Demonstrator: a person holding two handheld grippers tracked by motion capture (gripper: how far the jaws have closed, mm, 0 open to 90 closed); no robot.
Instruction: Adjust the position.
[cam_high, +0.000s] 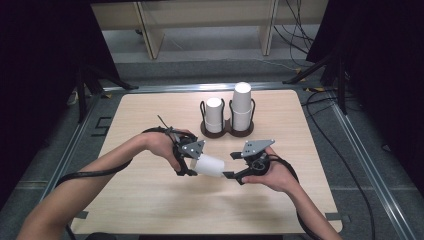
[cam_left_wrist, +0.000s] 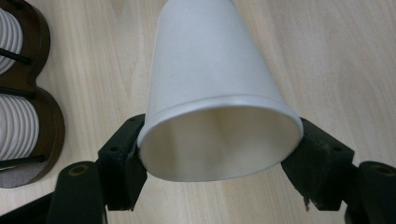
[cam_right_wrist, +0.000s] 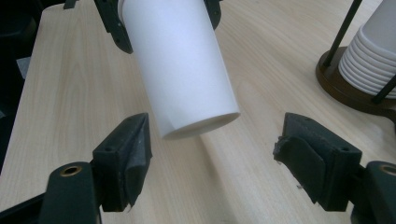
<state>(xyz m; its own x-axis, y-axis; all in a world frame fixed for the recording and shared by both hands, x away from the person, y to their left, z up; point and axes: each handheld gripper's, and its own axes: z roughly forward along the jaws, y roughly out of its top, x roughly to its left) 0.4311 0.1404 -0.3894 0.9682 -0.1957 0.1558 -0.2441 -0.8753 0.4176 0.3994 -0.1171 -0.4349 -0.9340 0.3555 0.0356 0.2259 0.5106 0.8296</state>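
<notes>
Held above the pale wooden surface (cam_high: 150, 200): white tapered paper cup (cam_high: 210, 165), rim end clamped in left claw (cam_high: 189, 167), long axis level, narrow closed base pointing at right claw (cam_high: 230, 165). Right claw gaping wide, nothing gripped, pads (cam_right_wrist: 135, 158) flanking the base without touching. Two-post dark holder of stacked white cups (cam_high: 227, 116) well behind.

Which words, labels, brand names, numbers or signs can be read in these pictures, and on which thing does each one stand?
None can be read.
The held paper cup is plain white, without print.
The stacked cups in the brown holder show no print.
The left claw and right claw carry no label.
</notes>
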